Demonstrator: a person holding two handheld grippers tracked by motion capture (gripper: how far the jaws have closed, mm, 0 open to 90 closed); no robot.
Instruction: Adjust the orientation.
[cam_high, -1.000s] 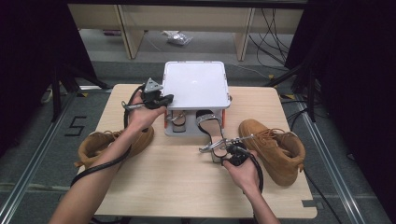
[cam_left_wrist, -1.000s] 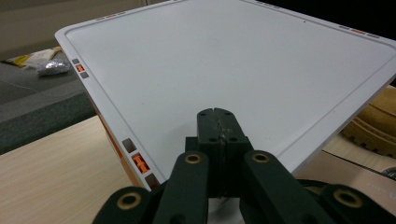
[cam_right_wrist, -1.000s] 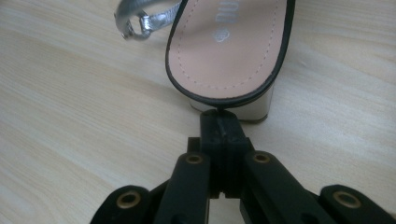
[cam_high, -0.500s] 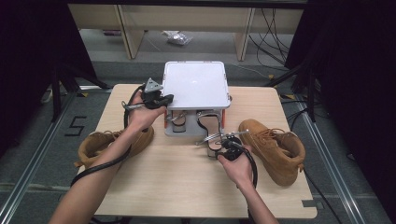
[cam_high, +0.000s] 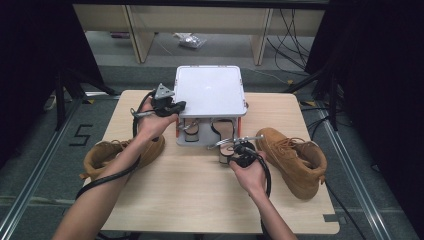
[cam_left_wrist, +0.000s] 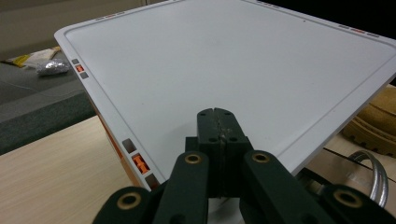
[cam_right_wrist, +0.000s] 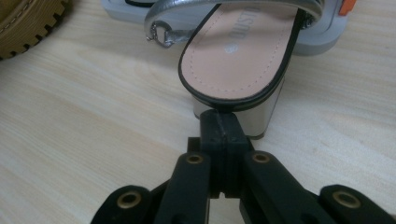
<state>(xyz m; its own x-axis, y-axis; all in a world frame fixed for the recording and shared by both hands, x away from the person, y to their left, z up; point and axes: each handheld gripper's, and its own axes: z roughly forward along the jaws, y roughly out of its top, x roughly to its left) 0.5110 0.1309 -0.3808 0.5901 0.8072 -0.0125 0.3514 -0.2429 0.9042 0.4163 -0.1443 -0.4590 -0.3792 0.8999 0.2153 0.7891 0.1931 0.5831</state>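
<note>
- Where my forearms come in from the near edge, the wooden table (cam_high: 200, 200) carries every item below.
- White-topped rack (cam_high: 210, 90): stands at the table's far middle, with orange fittings along its rim.
- Right tan boot (cam_high: 295, 157): lies on the table to the right of the rack.
- Left tan boot (cam_high: 107, 155): lies at the table's left edge, partly under my left forearm.
- Heeled sandal (cam_right_wrist: 243, 60): pink insole, silver strap, block heel; its heel end rests on the table while its front reaches under the rack.
- My left gripper (cam_left_wrist: 218, 121): jaws pressed together on nothing, above the rack's white top near its edge.
- My right gripper (cam_right_wrist: 218, 122): jaws closed, tips touching the back rim of the sandal's heel; whether they pinch that rim, I cannot tell.
</note>
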